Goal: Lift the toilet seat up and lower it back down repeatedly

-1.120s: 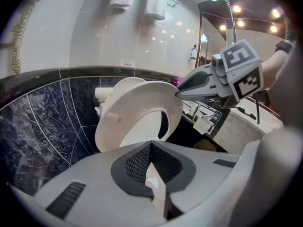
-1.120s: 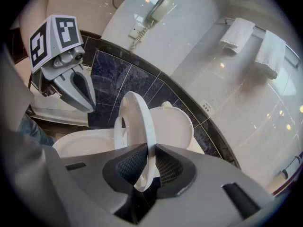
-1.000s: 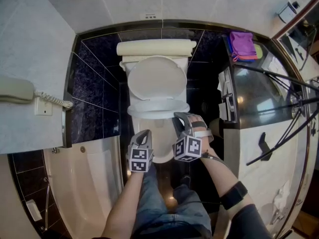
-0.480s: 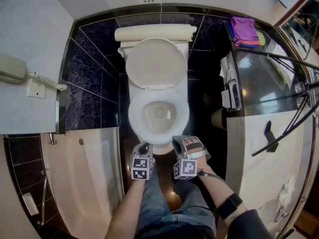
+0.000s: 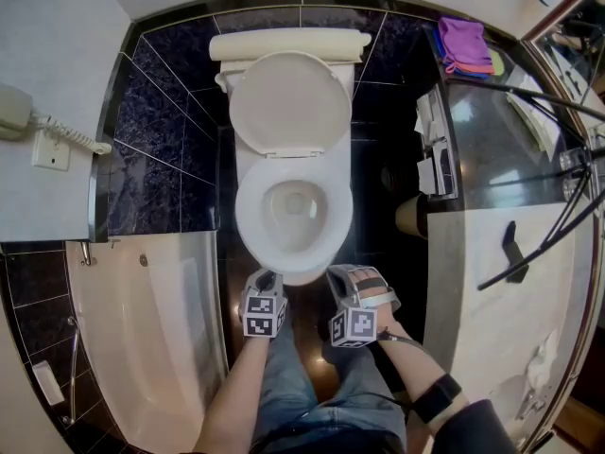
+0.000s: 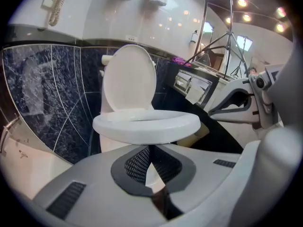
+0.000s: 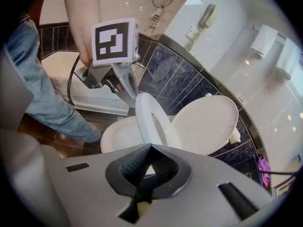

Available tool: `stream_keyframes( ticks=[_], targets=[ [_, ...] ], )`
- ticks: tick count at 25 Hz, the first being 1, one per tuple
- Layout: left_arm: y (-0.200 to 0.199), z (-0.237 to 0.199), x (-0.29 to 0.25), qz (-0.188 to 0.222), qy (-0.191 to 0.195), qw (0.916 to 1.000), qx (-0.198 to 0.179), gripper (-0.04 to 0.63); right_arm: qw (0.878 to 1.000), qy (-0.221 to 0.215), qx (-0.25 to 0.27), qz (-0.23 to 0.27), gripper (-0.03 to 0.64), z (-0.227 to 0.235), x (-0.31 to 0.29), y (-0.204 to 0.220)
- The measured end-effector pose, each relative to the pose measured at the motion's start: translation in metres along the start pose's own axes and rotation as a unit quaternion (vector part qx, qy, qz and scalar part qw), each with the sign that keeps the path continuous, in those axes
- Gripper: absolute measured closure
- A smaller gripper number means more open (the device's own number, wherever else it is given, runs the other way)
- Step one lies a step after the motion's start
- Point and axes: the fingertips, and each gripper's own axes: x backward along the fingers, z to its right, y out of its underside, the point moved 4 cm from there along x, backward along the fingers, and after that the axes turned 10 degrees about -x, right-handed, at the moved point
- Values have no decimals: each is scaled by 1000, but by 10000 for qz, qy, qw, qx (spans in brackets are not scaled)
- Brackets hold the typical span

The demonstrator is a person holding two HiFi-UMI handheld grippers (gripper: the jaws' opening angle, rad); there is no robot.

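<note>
Both claws sit closed and empty at the front of the toilet. The left claw [image 6: 149, 148] has its ribbed pads pressed together with nothing between them, and its tip points at the front edge of the toilet seat [image 6: 147, 125], just beyond. The right claw [image 7: 150, 146], whose jaws have just been closing, also shows pad against pad and holds nothing.

In the head view the two claws hover side by side at the nose of the bowl [image 5: 295, 270]. From above it is hard to say whether either tip touches the porcelain.

The toilet seat lies flat on the bowl, while the lid [image 5: 291, 102] stands raised against the tank [image 5: 288, 43]. A bathtub [image 5: 142, 329] lies to the left, with a wall phone [image 5: 14, 112] above it. A purple cloth [image 5: 463, 43] rests on the vanity surface [image 5: 482, 149] to the right.
</note>
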Motion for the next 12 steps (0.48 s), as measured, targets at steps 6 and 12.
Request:
stream_keyframes(
  ticks=[6,12],
  targets=[
    [47,17,-20,-262,266,9990,-228,595,9864,350,-1605,-8,600,11,-23,47],
    [115,25,-58,-521,454,9966,-453,595,9664,479,-2526,-47,598,4,-64,88]
  ],
)
